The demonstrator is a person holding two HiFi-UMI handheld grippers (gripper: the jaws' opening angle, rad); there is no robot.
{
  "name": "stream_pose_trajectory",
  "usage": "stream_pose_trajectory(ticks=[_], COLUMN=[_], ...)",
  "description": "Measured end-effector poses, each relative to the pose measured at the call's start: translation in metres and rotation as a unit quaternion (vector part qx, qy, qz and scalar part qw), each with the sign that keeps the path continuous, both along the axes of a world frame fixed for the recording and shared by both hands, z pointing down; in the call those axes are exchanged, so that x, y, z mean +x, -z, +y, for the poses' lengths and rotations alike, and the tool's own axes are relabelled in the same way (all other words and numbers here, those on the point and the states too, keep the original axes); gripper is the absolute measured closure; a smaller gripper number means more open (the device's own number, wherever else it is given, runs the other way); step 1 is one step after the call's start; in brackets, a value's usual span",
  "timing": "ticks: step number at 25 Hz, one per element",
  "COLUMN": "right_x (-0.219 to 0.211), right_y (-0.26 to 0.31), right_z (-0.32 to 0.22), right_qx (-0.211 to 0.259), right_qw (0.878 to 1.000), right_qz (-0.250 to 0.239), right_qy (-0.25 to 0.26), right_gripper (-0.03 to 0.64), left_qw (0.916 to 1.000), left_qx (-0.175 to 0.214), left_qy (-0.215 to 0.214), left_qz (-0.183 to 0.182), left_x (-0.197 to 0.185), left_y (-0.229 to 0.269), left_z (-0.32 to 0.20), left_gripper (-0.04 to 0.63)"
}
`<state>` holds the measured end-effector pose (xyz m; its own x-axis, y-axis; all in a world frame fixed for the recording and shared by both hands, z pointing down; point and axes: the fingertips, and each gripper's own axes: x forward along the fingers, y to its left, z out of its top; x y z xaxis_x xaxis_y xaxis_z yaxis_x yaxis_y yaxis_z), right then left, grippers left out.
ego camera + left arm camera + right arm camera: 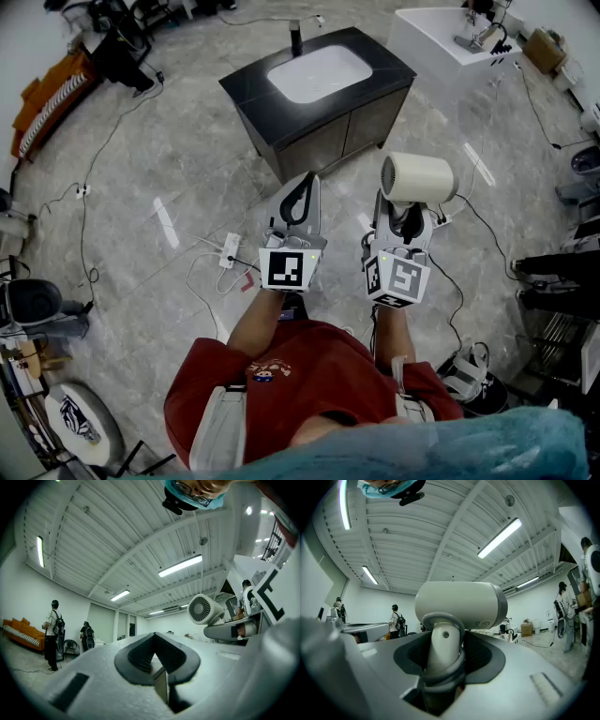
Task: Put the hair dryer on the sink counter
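Observation:
A cream-white hair dryer [417, 178] stands upright in my right gripper [408, 208], whose jaws are shut on its handle. In the right gripper view the hair dryer [459, 604] fills the middle, its handle and looped cord clamped in the right gripper [445, 639]. My left gripper [305, 180] is level beside it, shut and holding nothing; its tips meet in the left gripper [153, 635] view, where the hair dryer [202, 609] shows to the right. The black sink counter [258, 94] with a white basin [319, 73] and dark faucet [296, 37] stands ahead on the floor, apart from both grippers.
A white power strip [229, 249] and loose cables lie on the grey floor at the left. A second white sink unit [441, 42] stands at the back right. An orange sofa [42, 98] lines the left wall. People [54, 630] stand in the distance.

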<state>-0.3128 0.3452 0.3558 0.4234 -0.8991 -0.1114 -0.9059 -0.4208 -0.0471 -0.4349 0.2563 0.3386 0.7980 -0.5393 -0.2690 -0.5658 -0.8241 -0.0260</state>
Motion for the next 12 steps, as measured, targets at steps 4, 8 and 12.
stream_pose_trajectory(ticks=[4, 8, 12], right_x=[0.018, 0.022, 0.022], right_y=[-0.007, -0.008, -0.007], right_z=[0.066, 0.109, 0.123], right_qx=[0.000, -0.002, 0.003], right_qw=[1.000, 1.000, 1.000], right_qz=[-0.001, 0.002, 0.005], right_qy=[-0.010, -0.015, -0.019], right_gripper=[0.423, 0.423, 0.423], left_qw=[0.9998, 0.9997, 0.9996], left_qx=[0.015, 0.025, 0.025], left_qy=[0.007, 0.008, -0.007], left_qz=[-0.006, -0.003, 0.004], left_x=[0.018, 0.025, 0.029], left_y=[-0.002, 0.005, 0.007], left_z=[0.069, 0.113, 0.131], left_gripper=[0.594, 0.594, 0.594])
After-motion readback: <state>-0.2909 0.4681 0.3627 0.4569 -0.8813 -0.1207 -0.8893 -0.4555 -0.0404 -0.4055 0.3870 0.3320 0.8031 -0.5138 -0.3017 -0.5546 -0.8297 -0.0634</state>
